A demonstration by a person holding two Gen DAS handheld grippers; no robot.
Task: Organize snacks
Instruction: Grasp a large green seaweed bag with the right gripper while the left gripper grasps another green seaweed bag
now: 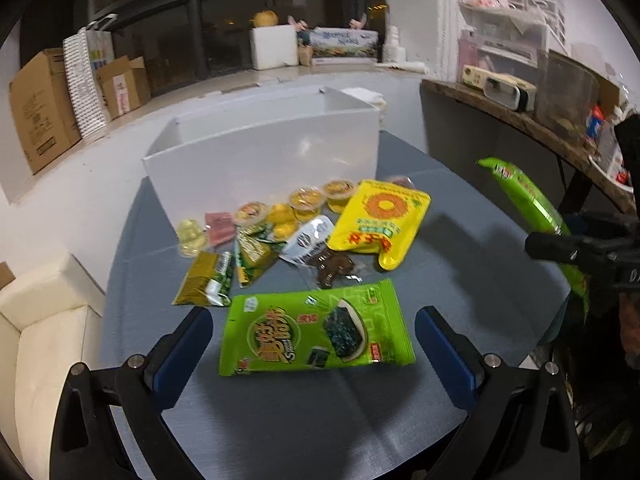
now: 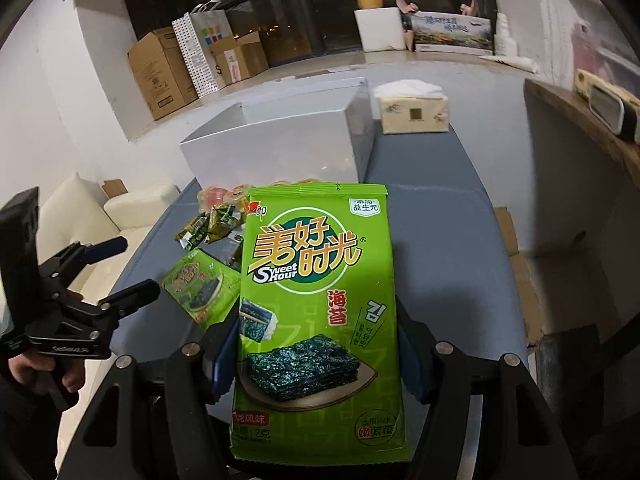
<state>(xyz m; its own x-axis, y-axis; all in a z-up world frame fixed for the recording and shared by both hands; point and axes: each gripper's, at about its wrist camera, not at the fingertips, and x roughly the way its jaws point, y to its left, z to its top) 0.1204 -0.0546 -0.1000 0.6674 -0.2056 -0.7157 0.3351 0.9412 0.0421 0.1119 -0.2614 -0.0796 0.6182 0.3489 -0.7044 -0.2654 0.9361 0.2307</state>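
Note:
My right gripper (image 2: 320, 352) is shut on a large green seaweed packet (image 2: 320, 300), held upright above the grey table (image 2: 440, 240); the same packet (image 1: 528, 204) shows at the right of the left wrist view. A second green seaweed packet (image 1: 316, 328) lies flat on the table, in the gap ahead of my open left gripper (image 1: 316, 348), whose blue pads (image 1: 188, 344) stand clear of it. Behind it lie a yellow pouch (image 1: 380, 224), jelly cups (image 1: 308, 200), a dark snack (image 1: 332, 268) and gold-green packets (image 1: 208, 280). A white open box (image 1: 260, 148) stands behind the pile.
A tissue pack (image 2: 414, 110) sits to the right of the white box. A cream sofa (image 1: 48, 340) is at the left of the table, and a cluttered wooden shelf (image 1: 520, 120) at the right. Cardboard boxes (image 1: 40, 112) line the far wall.

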